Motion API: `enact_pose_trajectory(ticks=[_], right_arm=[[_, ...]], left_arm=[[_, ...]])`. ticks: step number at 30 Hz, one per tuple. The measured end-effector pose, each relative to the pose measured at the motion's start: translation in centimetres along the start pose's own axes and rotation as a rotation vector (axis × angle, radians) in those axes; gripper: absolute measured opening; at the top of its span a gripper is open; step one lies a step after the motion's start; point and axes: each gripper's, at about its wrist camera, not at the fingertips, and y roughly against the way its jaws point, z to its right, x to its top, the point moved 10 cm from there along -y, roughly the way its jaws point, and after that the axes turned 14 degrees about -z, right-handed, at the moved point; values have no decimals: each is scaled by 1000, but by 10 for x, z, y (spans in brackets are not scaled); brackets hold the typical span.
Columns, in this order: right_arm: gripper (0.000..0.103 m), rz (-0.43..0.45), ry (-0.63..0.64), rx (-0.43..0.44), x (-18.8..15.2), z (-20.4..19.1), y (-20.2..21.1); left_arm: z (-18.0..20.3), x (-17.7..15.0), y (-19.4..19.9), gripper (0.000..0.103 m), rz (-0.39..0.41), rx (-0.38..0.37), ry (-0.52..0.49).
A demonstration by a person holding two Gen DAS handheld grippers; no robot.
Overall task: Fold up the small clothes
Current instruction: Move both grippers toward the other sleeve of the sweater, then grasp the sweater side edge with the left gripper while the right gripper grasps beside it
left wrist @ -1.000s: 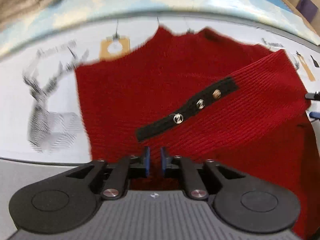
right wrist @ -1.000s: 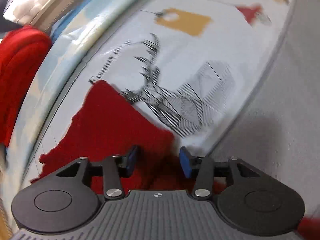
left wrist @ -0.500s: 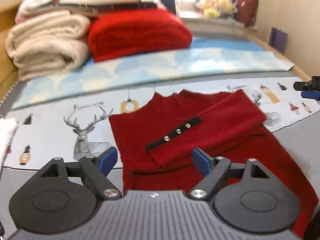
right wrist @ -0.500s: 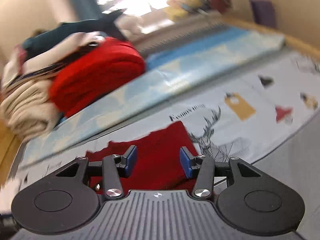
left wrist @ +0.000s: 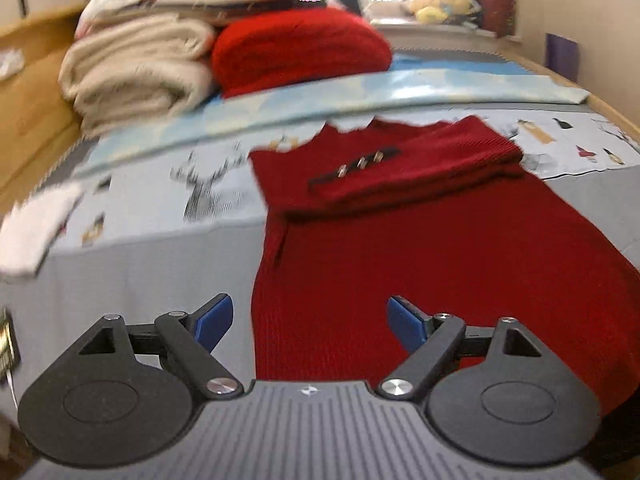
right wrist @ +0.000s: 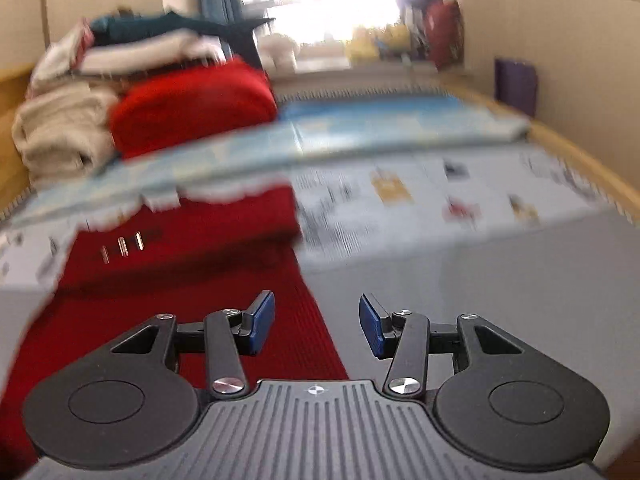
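Observation:
A dark red knit sweater [left wrist: 420, 240] lies flat on the grey bed cover, neck toward the far side. One sleeve is folded across its chest, and the black cuff band with three metal buttons [left wrist: 360, 162] faces up. My left gripper [left wrist: 310, 312] hovers above the hem end, jaws wide open, with nothing between the blue pads. In the right wrist view the sweater [right wrist: 180, 280] fills the lower left, its buttons [right wrist: 122, 246] blurred. My right gripper [right wrist: 316, 312] hangs over the sweater's right edge, open and empty.
A stack of folded clothes sits at the far left: cream knits [left wrist: 136, 72] and a bright red sweater [left wrist: 300, 52]. A white cloth [left wrist: 36, 232] lies at the left edge. A printed sheet with a deer [left wrist: 208, 192] and a wooden bed frame [right wrist: 580, 156] border the area.
Both grippers have drawn back from the sweater's chest toward its hem and risen. The left jaws went from nearly shut over the folded sleeve to wide open. The right view rolled upright.

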Motion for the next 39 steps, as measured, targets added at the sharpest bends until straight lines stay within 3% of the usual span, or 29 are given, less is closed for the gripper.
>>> enact_pose_trajectory(ticks=[2, 4, 8, 11, 12, 14, 17, 20, 23, 30, 33, 39], right_arm=[[49, -56, -41, 31, -12, 6, -5], [49, -43, -44, 73, -9, 0, 0], [49, -41, 16, 78, -9, -16, -2], [49, -63, 43, 83, -11, -26, -9], [48, -75, 51, 74, -12, -27, -13], [48, -111, 52, 54, -17, -25, -22], [48, -196, 26, 8, -27, -16, -39], [48, -256, -14, -22, -37, -5, -51], [48, -304, -41, -53, -47, 5, -59], [49, -412, -48, -101, -67, 10, -75], [50, -425, -34, -114, -70, 12, -78], [55, -435, -123, -127, -70, 29, -79]], left_arm=[[-8, -10, -4, 87, -42, -20, 53], [-13, -17, -1, 79, -94, -44, 90], [-24, -12, 16, 69, -47, -74, 131], [-34, -29, 5, 56, -46, -97, 173], [-38, -36, -2, 48, -55, -96, 190], [-51, -46, -22, 35, -158, -74, 252], [-66, -45, -30, 35, -167, -169, 364], [-72, -64, -51, 35, -281, -219, 440], [-76, -79, -68, 37, -387, -205, 476], [-71, -88, -87, 38, -491, -187, 444], [-71, -87, -89, 38, -500, -177, 433], [-71, -91, -89, 38, -498, -172, 441]])
